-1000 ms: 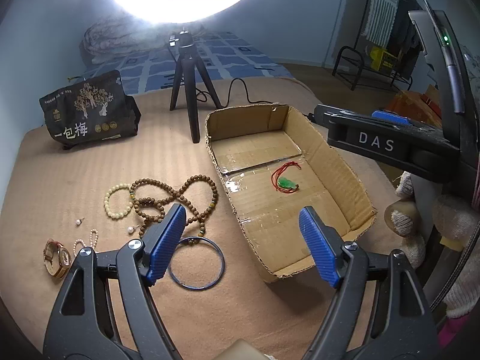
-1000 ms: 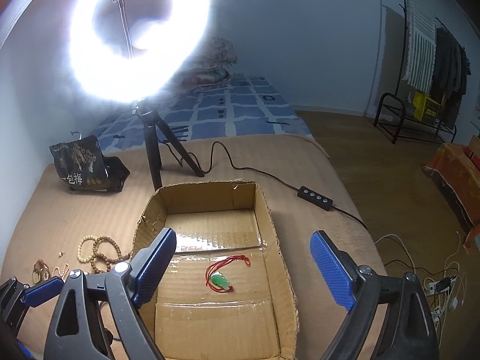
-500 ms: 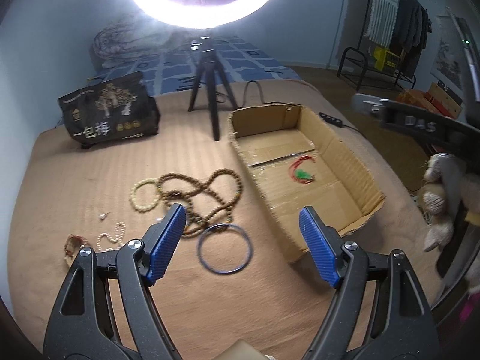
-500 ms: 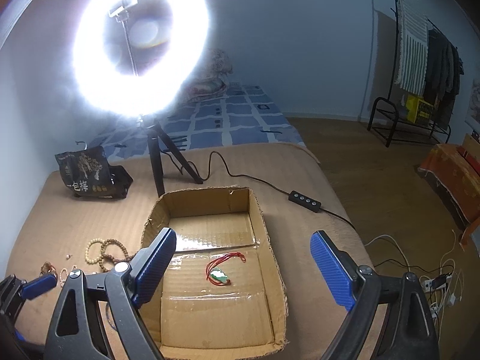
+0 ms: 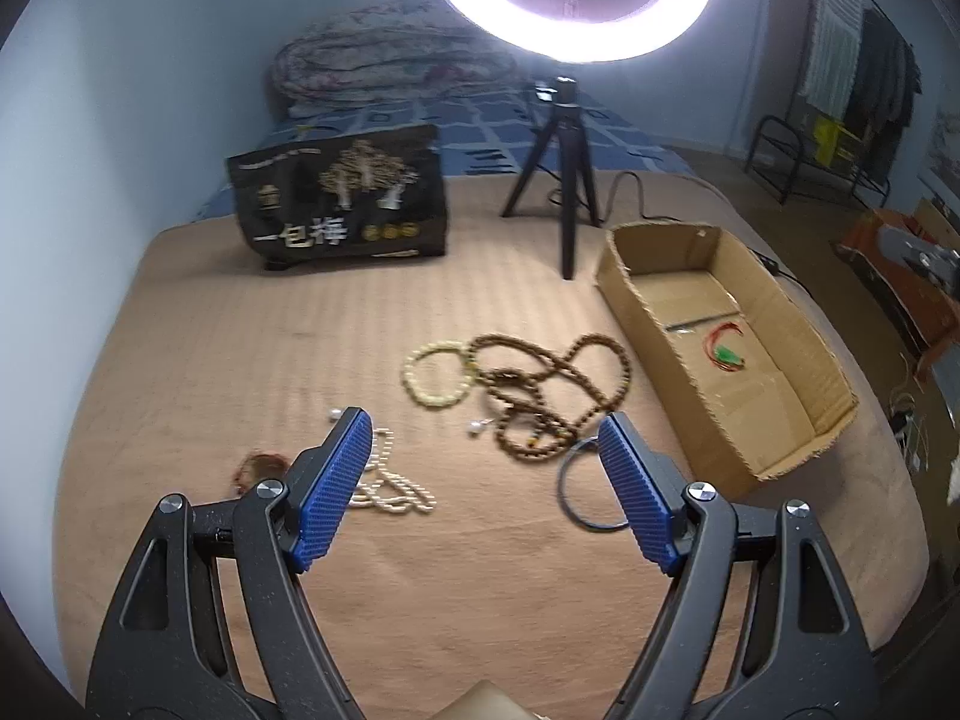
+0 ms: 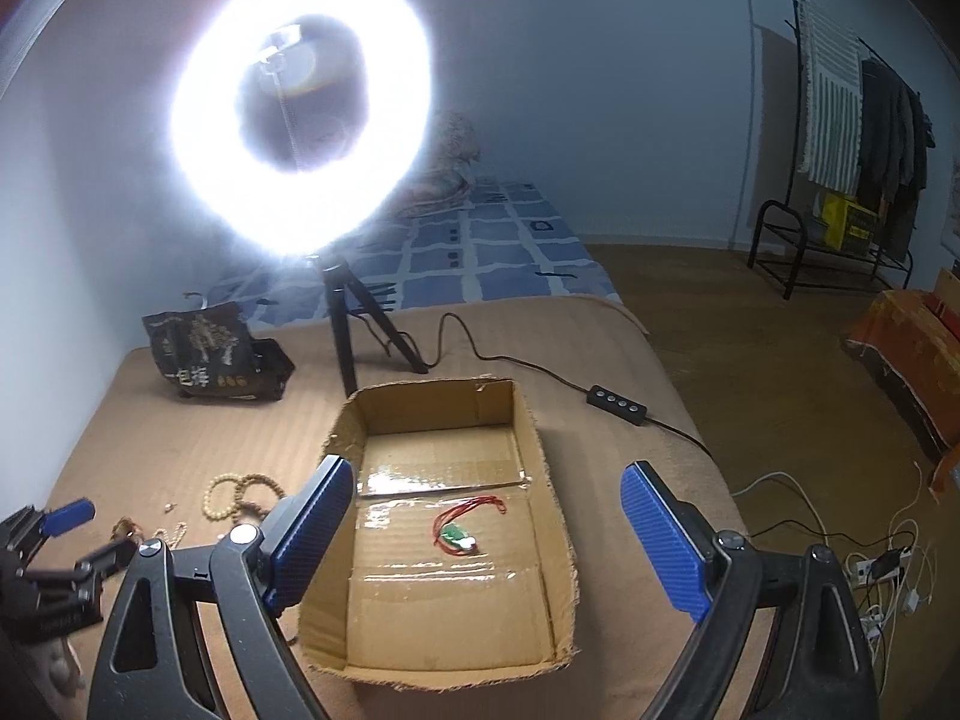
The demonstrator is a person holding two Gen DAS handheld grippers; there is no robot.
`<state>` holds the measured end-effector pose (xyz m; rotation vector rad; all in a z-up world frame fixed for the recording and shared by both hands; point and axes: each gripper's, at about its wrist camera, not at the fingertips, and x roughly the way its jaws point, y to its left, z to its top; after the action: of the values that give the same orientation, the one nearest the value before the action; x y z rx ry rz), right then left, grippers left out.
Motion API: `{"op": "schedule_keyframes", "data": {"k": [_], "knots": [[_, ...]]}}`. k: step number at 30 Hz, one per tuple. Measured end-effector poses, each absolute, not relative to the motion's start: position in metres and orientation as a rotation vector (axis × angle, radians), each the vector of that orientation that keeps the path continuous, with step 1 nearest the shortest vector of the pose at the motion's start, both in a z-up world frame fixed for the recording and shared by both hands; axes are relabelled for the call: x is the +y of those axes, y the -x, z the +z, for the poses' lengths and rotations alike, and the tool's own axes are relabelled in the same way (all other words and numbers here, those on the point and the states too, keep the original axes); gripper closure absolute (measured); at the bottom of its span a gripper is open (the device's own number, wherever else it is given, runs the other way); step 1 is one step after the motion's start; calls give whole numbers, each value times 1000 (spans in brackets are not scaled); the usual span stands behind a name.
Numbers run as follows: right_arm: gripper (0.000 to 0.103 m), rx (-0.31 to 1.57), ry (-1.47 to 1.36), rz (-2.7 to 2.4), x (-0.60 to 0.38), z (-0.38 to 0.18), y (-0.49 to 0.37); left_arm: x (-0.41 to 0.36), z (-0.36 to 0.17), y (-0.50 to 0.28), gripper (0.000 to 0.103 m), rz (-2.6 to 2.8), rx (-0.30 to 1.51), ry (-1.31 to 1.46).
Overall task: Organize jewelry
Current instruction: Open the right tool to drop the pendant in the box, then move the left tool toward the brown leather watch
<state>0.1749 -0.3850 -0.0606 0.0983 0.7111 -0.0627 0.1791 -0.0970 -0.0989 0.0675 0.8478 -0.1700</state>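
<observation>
The cardboard box (image 6: 543, 468) rests on the bed surface (image 5: 270, 330). Inside the box, near its middle, lies a corded pendant (image 6: 459, 534). At 12 o'clock from the box stands the ring light tripod (image 6: 360, 330). At 10 o'clock from the box sits a printed bag (image 6: 207, 354). At 9 o'clock from the box lies the long bead necklace (image 5: 540, 396), with a bead bracelet (image 5: 435, 375) touching its far side. A plain bangle (image 5: 579, 495) lies just beside the box at 7 o'clock. At 8 o'clock from the necklace lies a pearl strand (image 5: 387, 489). An inline cable switch (image 6: 618, 402) lies at 2 o'clock from the box.
</observation>
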Motion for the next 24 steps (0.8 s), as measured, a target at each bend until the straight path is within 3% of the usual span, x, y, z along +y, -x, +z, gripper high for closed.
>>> {"op": "schedule_keyframes", "data": {"k": [14,24], "knots": [[11,734,-13,128,-312,-50,-129,-48,-75,-159,23,-105,809,-28],[11,788,49,217,-250,-72,-110,-8,-78,-147,23,-110,814,-24]]}}
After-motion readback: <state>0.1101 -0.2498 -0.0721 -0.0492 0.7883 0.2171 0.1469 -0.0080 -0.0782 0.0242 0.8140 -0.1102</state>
